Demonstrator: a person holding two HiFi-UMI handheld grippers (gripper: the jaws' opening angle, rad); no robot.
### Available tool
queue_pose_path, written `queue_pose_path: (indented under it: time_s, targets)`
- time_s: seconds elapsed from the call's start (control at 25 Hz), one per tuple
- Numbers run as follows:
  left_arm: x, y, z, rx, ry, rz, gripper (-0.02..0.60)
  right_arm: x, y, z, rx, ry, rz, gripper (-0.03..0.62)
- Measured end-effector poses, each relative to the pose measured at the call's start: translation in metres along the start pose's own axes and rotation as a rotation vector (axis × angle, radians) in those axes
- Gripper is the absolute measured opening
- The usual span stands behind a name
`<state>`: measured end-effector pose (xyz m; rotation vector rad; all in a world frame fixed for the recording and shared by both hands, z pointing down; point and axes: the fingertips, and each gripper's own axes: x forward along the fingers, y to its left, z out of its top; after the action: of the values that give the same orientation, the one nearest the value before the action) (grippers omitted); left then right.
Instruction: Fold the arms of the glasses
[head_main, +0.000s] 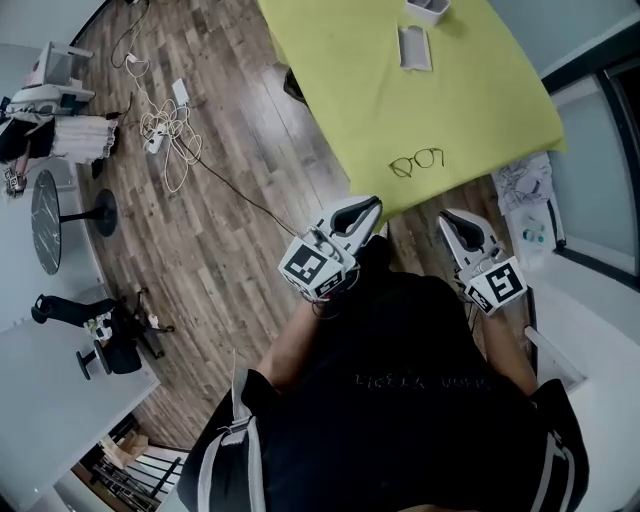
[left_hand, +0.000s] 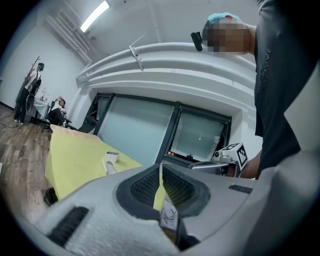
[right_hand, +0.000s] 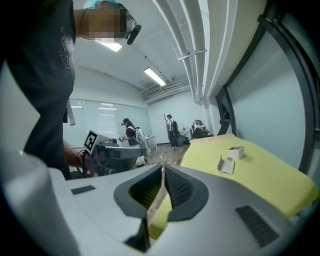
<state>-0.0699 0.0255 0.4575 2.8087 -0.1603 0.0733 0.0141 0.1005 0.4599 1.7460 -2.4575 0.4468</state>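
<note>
Left hand-held gripper (head_main: 370, 205) clenched, empty; right hand-held gripper (head_main: 448, 216) likewise; single glasses (head_main: 417, 161) well apart.

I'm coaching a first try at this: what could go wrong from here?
The glasses lie near the table's near edge, so a nudge could slide them off. Both the left gripper and right gripper are shut; reaching in like that may push the thin frame rather than grip it.

Readable text: none. Your black shirt (head_main: 400, 340) carries a faint line of print, too blurred to read.
</note>
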Motion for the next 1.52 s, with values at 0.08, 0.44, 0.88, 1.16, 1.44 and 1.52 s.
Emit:
queue_pose_path:
  time_s: [0.08,0.44,0.88,1.16,1.44,1.52]
  targets:
    - [0.005,0.011,-0.002,-0.017,0.002,-0.011,0.032,0.010,-0.007,0.003,-0.021,0.011,-0.007,0.035]
    - [0.022,0.040,-0.020,-0.057,0.065,0.006,0.032,0.022,-0.045,-0.003,-0.172,0.117,-0.080,0.035]
    - [0.054,0.056,-0.032,-0.048,0.075,0.161,0.032,0.039,-0.102,-0.028,-0.217,0.206,0.066,0.035]
    - [0.068,0.058,-0.048,-0.055,0.098,0.304,0.032,0.047,-0.136,-0.061,-0.320,0.335,0.256,0.035]
    - [0.062,0.060,-0.069,0.007,0.177,0.349,0.032,0.059,-0.150,-0.097,-0.431,0.457,0.364,0.035]
    - [0.060,0.062,-0.078,0.022,0.192,0.346,0.032,0.065,-0.152,-0.103,-0.474,0.488,0.382,0.035]
